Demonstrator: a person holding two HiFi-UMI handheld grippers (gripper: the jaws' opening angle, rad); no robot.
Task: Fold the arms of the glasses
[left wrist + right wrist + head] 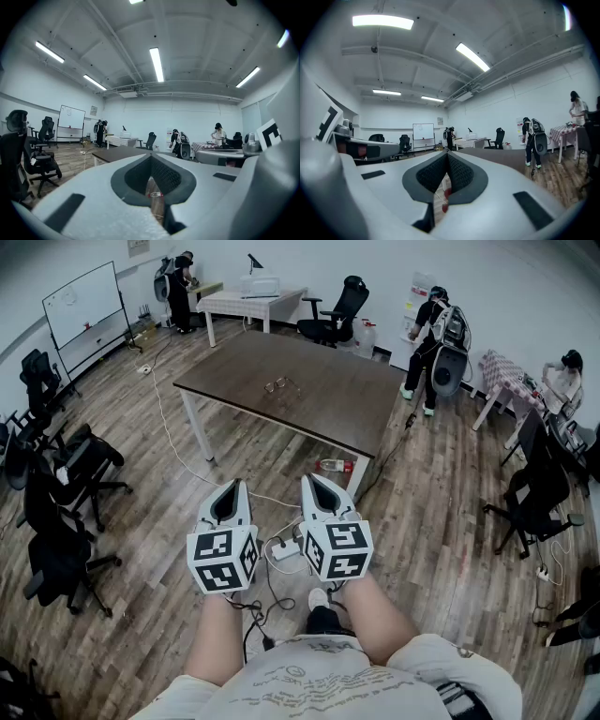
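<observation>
A pair of glasses [279, 385] lies on the dark brown table [328, 409], near its far middle, in the head view. My left gripper [234, 486] and right gripper [309, 480] are held side by side, level, well short of the table's near edge. Both are shut with nothing between their jaws. The left gripper view shows its jaws [151, 157] meeting at the tip, with the table [119, 153] beyond. In the right gripper view the right gripper [448, 154] has its jaws pressed together too, and the table [501, 154] lies ahead. I cannot make out the glasses in either gripper view.
A plastic bottle [335, 465] lies on the floor under the table's near edge. A power strip [284, 549] with cables sits by my feet. Office chairs [56, 521] crowd the left. People stand at the back right [433, 343] and by a white table [253, 301].
</observation>
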